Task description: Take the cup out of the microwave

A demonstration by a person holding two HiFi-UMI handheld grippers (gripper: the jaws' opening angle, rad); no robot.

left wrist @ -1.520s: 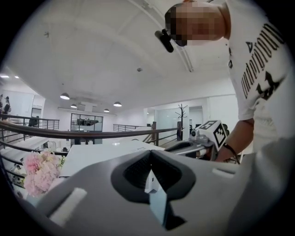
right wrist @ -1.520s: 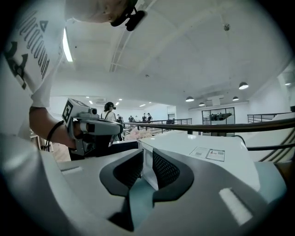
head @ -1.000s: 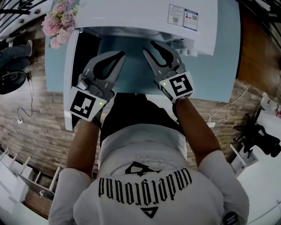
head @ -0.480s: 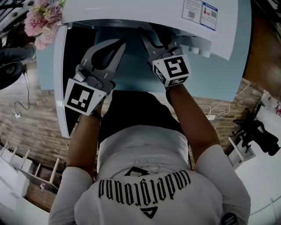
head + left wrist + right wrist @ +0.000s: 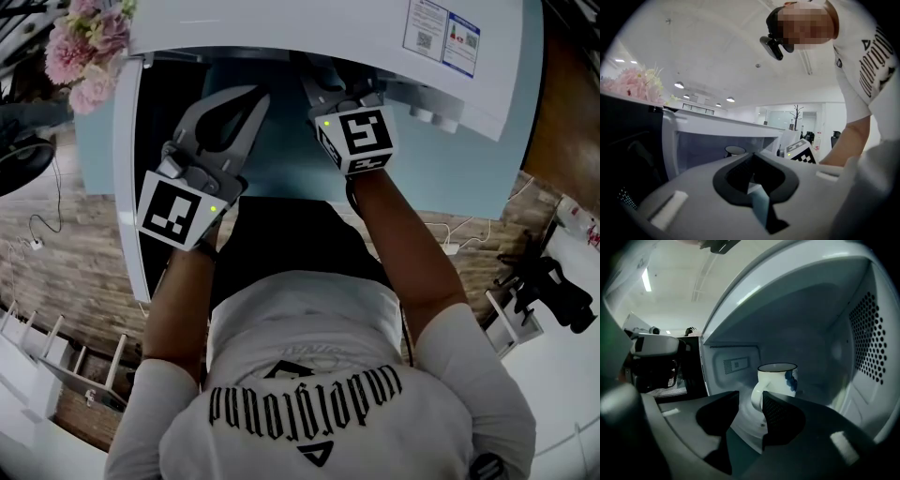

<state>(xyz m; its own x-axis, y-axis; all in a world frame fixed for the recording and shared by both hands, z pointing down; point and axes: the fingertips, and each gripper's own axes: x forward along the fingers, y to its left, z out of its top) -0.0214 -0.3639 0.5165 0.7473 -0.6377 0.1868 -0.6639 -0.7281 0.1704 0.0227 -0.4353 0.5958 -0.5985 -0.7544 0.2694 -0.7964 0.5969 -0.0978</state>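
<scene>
Jaws of our right gripper (image 5: pixel 750 404) have just been opening and stand wide apart, gripping nothing; our left gripper (image 5: pixel 752 159) has its jaws closed together, empty. Just beyond the right tips, we see the white cup (image 5: pixel 777 379) upright inside the open microwave (image 5: pixel 862 324), its handle facing the gap.
</scene>
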